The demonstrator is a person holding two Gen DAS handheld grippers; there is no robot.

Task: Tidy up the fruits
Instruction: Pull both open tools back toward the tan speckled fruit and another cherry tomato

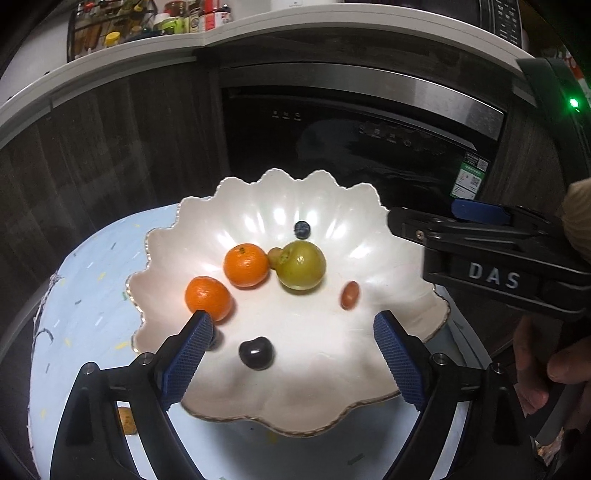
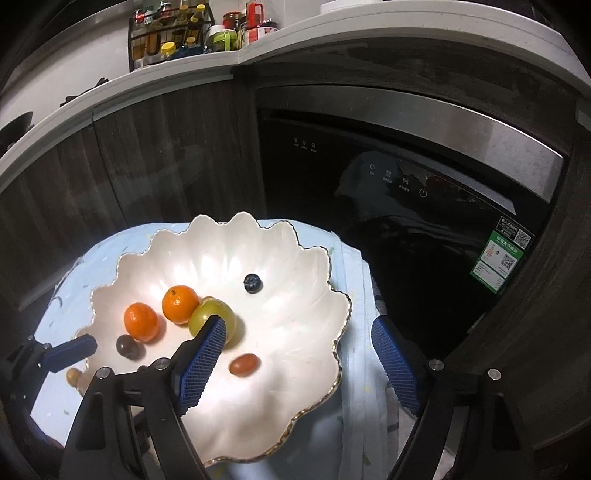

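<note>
A white scalloped plate (image 1: 295, 402) (image 2: 284, 402) on a pale blue cloth holds two mandarins (image 1: 245, 266) (image 1: 208, 298), a green round fruit (image 1: 301, 265), a blueberry (image 1: 302, 229), a small red oval fruit (image 1: 349, 294) and a dark cherry-like fruit (image 1: 256, 352). My left gripper (image 1: 293, 319) hangs open over the plate's near side, the dark fruit lying free between its fingers. My right gripper (image 2: 299, 326) is open too. Its left finger stands in front of the green fruit (image 2: 207, 314) and its right finger is past the rim. The red fruit (image 2: 243, 364) lies loose below it.
A small brown fruit (image 1: 127, 419) lies on the blue cloth (image 1: 85, 325) left of the plate. Behind the table stand dark cabinets and a black built-in appliance (image 2: 406, 177). A rack of bottles (image 2: 170, 33) sits on the white counter. A hand (image 1: 546, 369) holds the right gripper.
</note>
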